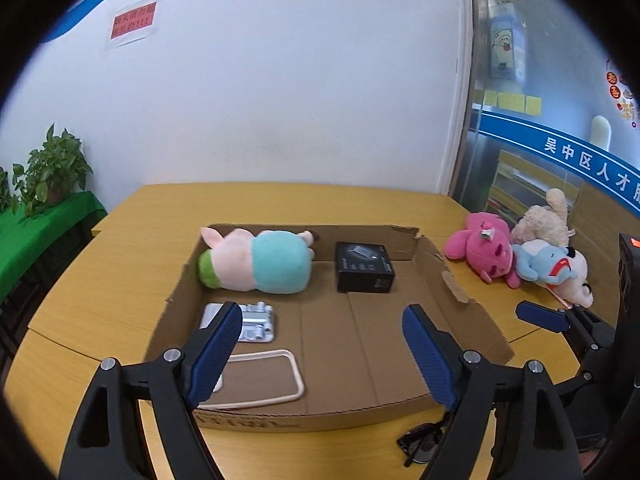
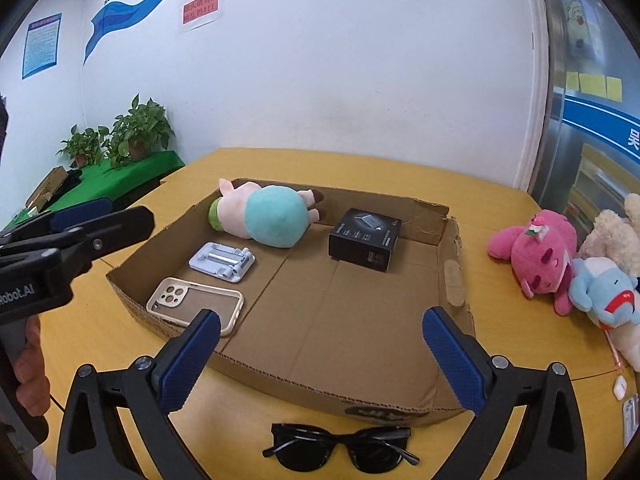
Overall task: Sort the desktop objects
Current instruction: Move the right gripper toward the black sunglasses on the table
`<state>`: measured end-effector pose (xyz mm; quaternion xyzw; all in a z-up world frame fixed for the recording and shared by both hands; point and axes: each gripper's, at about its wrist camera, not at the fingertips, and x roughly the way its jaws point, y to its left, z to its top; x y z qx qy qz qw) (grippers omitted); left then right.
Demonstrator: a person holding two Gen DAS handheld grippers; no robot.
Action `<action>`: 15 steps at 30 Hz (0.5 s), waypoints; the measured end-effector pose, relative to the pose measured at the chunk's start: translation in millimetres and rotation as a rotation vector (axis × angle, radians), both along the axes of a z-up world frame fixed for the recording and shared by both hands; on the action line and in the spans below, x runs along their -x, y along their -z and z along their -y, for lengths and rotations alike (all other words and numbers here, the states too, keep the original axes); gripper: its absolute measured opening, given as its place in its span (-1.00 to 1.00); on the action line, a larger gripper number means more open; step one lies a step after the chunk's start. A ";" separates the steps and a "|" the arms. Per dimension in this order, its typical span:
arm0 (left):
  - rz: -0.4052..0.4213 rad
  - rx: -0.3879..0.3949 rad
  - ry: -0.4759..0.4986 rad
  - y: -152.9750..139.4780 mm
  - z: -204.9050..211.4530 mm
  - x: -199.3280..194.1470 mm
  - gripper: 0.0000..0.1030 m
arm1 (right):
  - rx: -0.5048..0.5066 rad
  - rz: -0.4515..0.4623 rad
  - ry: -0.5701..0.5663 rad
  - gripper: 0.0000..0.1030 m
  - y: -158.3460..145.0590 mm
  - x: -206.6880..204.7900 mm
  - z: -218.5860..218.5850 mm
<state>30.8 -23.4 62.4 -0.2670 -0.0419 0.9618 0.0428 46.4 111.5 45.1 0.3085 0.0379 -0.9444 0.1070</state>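
A shallow cardboard tray (image 1: 452, 280) (image 2: 452, 276) lies on the yellow table. In it rest a pink pig plush in a teal dress (image 1: 260, 262) (image 2: 268, 216), a black box (image 1: 364, 266) (image 2: 365, 238), a grey folding stand (image 1: 258, 322) (image 2: 222, 260) and a beige phone case (image 1: 276, 376) (image 2: 196, 304). Black sunglasses (image 2: 340, 446) (image 1: 420, 442) lie on the table in front of the tray. My left gripper (image 1: 324, 348) hovers open over the tray's near left part, nothing between its fingers. My right gripper (image 2: 322, 354) is open above the tray's front edge, empty.
Right of the tray lie a pink plush (image 1: 486, 250) (image 2: 536, 254), a blue plush (image 1: 540, 264) (image 2: 604, 292) and a cream plush (image 1: 544, 218). Potted plants (image 2: 136, 132) stand on a green-covered stand at left. A hand (image 2: 28, 364) holds the left gripper's handle.
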 end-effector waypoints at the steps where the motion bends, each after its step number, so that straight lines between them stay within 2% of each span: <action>1: 0.001 -0.004 0.000 0.3 -2.9 -2.8 0.60 | -0.001 0.003 -0.001 0.99 0.9 -2.7 -3.9; 4: 0.013 -0.013 0.010 4.2 -9.2 -11.9 0.60 | 0.017 0.027 -0.015 0.99 8.7 -8.7 -16.3; 6: 0.030 -0.014 0.024 12.6 -12.0 -17.4 0.60 | 0.067 0.055 -0.047 0.99 17.8 -14.6 -30.3; 12: 0.156 -0.072 0.133 57.7 -21.0 -27.3 0.60 | 0.280 0.226 -0.018 1.00 74.2 -17.4 -98.9; 15: 0.221 -0.081 0.201 80.0 -33.6 -28.4 0.60 | 0.294 0.277 -0.016 1.00 97.2 -14.2 -121.1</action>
